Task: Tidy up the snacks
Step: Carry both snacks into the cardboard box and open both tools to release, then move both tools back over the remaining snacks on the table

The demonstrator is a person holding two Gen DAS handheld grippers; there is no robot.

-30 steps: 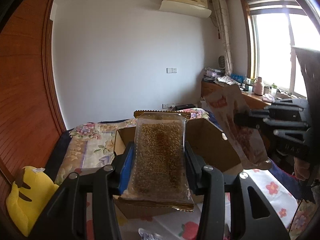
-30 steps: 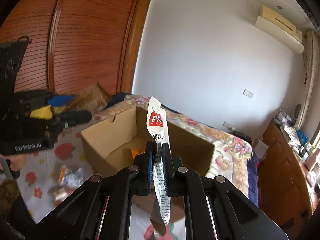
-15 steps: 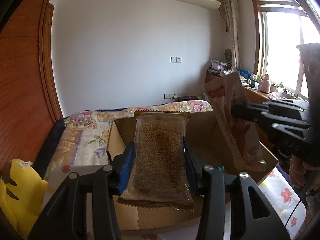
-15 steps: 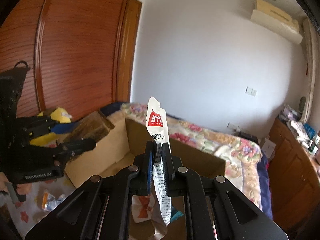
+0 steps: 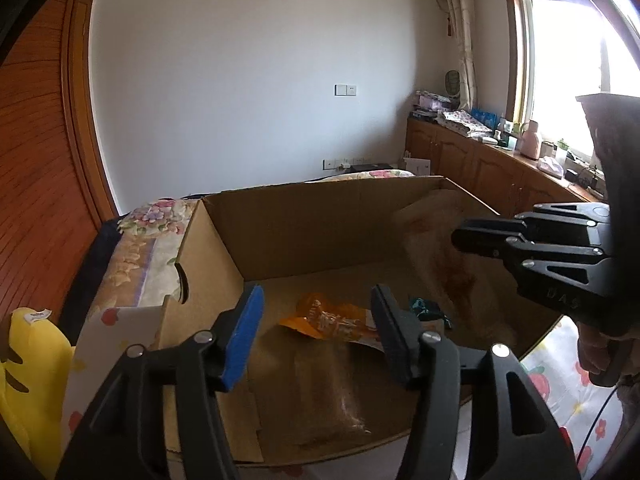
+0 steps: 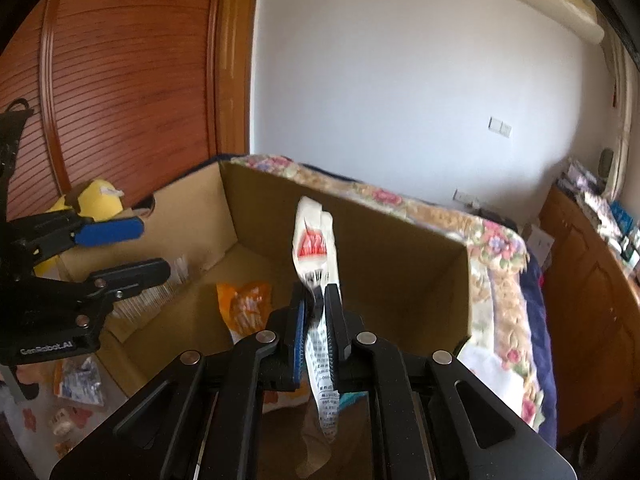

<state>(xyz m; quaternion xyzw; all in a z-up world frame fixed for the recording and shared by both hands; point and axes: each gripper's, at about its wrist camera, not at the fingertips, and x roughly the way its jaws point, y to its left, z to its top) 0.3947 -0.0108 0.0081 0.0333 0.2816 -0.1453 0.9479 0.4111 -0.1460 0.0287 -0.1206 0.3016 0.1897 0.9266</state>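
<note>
Open cardboard box (image 5: 304, 232) on the flowered bedspread, flaps up. Inside on the floor: orange snack packet (image 5: 328, 320) lying flat near the middle, teal-wrapped sweet (image 5: 426, 308) just beside it, clear grain-bar pack (image 5: 320, 392) blurred at the near wall. White sachet with red logo (image 6: 314, 240) upright over the box, pinched at mid-length. Loose packets (image 6: 78, 380) outside the box on the spread

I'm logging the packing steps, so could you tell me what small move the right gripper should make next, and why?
Probably open the right gripper. It is shut on a white packet hanging over the open cardboard box, while the left gripper has just opened and its brown packet is already in the box.
</note>
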